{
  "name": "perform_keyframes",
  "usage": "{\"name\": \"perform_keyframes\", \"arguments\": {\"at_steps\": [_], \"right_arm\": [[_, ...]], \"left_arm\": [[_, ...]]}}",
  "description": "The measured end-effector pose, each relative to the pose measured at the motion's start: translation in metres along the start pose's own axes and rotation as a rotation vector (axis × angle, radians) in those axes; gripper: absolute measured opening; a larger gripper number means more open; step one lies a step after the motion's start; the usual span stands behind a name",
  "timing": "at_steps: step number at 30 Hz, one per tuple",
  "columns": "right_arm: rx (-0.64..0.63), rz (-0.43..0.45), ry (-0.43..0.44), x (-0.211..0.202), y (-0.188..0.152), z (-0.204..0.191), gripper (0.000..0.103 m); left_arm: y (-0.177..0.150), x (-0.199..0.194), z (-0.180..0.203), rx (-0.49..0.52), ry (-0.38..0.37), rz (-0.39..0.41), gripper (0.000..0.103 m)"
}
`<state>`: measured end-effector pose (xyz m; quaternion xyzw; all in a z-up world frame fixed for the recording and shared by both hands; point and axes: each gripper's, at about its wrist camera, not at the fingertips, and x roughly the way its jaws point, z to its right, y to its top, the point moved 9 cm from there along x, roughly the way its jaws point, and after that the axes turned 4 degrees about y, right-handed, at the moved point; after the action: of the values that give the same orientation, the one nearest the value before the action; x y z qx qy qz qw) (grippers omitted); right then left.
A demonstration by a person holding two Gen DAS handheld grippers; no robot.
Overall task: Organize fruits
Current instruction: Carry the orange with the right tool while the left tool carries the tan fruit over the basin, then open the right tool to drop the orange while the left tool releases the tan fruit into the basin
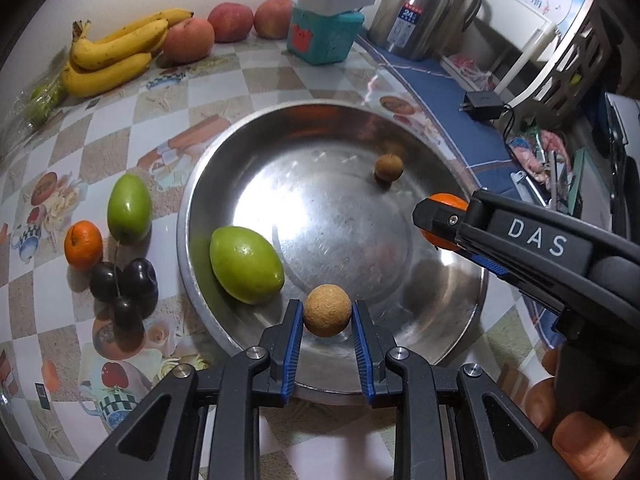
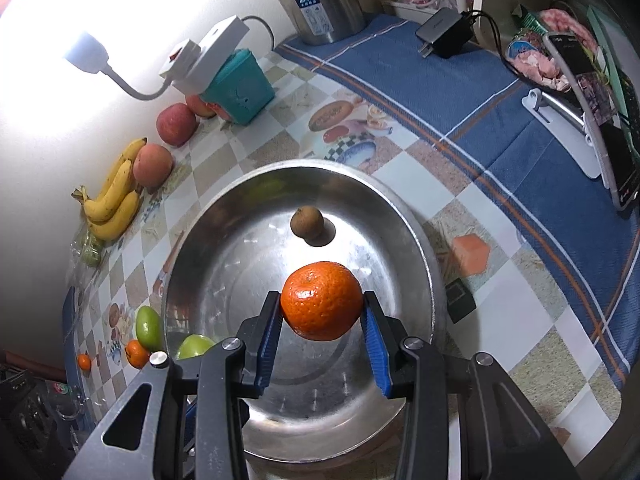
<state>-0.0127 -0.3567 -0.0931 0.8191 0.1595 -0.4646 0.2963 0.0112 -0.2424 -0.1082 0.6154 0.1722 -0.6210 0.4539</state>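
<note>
My left gripper is shut on a small tan round fruit, held over the near rim of a steel bowl. Inside the bowl lie a green oval fruit and a small brown round fruit. My right gripper is shut on an orange tangerine above the middle of the bowl. The same brown fruit lies beyond it. In the left wrist view the right gripper's fingers reach in from the right with the tangerine.
Left of the bowl lie a green fruit, a tangerine and dark plums. Bananas and red apples line the wall. A teal box, a steel flask and a charger stand behind.
</note>
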Motion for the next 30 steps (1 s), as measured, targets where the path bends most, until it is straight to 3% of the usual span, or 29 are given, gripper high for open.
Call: {"name": "perform_keyframes", "arguments": {"at_steps": [30], "right_arm": [[-0.036,-0.087,-0.053,0.024,-0.016,-0.003,0.042]], "left_arm": [[-0.005,0.017,-0.005,-0.004,0.039,-0.061,0.028]]}}
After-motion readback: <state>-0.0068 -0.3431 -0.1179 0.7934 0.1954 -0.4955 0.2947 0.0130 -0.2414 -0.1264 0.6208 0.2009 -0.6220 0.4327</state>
